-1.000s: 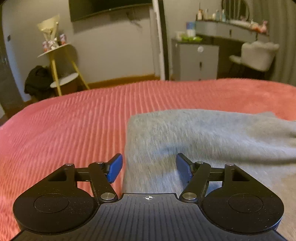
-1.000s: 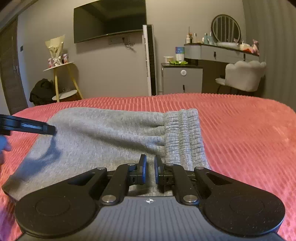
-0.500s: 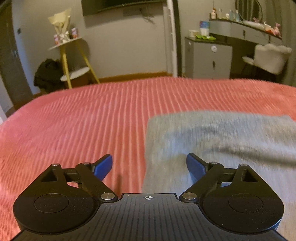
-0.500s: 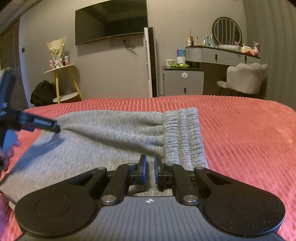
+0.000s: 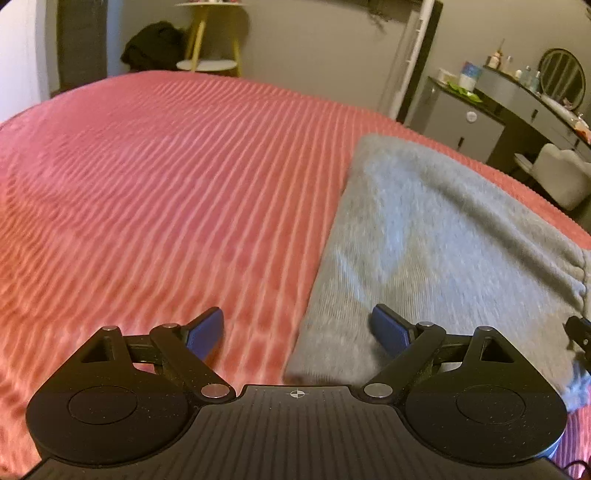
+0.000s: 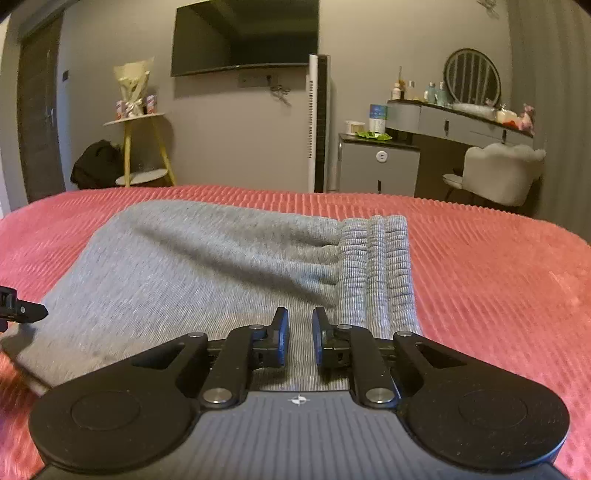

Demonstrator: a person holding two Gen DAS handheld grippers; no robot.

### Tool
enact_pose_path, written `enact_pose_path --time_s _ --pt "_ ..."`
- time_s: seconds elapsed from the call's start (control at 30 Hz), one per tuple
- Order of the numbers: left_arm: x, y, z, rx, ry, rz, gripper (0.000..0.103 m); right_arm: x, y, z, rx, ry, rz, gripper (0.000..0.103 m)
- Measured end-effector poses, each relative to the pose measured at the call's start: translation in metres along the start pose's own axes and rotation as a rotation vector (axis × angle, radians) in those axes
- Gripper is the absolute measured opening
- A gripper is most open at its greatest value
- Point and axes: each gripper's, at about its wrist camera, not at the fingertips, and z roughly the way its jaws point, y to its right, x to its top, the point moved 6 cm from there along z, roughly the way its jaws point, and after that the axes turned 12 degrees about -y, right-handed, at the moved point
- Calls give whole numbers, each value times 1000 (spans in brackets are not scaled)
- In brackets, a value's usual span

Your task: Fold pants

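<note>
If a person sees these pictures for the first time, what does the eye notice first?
First, the ribbed coral-red bedspread, which fills most of both views. On it lie the folded grey pants, their gathered waistband on the right in the right wrist view. The left claw is wide open over the folded edge, while the right claw is opening just above the fabric near the waistband.

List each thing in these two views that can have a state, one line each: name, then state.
Pants: folded, flat on the bed, waistband to the right.
Left gripper: open wide, empty, over the pants' left edge.
Right gripper: jaws opening, narrow gap, over the cloth near the waistband.
TV: off.
Bedspread: spread flat.
</note>
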Motion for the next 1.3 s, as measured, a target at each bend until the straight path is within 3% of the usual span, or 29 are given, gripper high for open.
enact_pose_path --time_s 0.1,0.2,0.3,0.37,0.47,0.5,0.53,0.6,0.73,0.77,0.9,1.0,1.03,1.13,1.3 --pt "-14 -1 -11 11 26 24 92 -3 4 -10 22 -19 3 18" --pt "-25 -6 -15 -4 -3 8 92 -2 9 -21 47 -41 66 19" --pt "-35 -10 -20 -51 -50 -20 92 -3 18 -33 107 -62 173 26" --pt "-42 -8 -22 -63 -78 -22 91 -4 25 -42 164 -82 256 35" --pt "-50 -5 -25 -74 -94 -8 91 -9 36 -52 267 -111 400 68" --pt "-52 -5 -26 -75 -93 -4 91 -13 42 -53 244 -123 445 92" --pt "-52 -5 -26 -75 -94 -2 91 -16 50 -55 201 -126 490 96" --pt "-52 -4 -25 -84 -101 2 91 -23 65 -52 199 -143 574 96" --pt "-51 -7 -16 -85 -128 -19 91 -51 91 -13 252 -347 837 98" --pt "-50 -9 -14 -84 -133 -26 91 -56 94 -4 297 -361 892 99" --pt "-51 -11 -11 -78 -142 -35 91 -48 98 12 434 -311 993 99" --pt "-52 -7 -10 -66 -140 -20 91 -53 101 22 463 -302 1064 88" --pt "-53 -6 -10 -61 -139 -12 91 -53 102 24 473 -301 1068 80" --pt "-55 -1 -8 -37 -137 14 91 -51 104 21 474 -287 1036 66" --pt "-57 5 -8 -12 -126 50 91 -21 92 -1 405 -177 812 54"
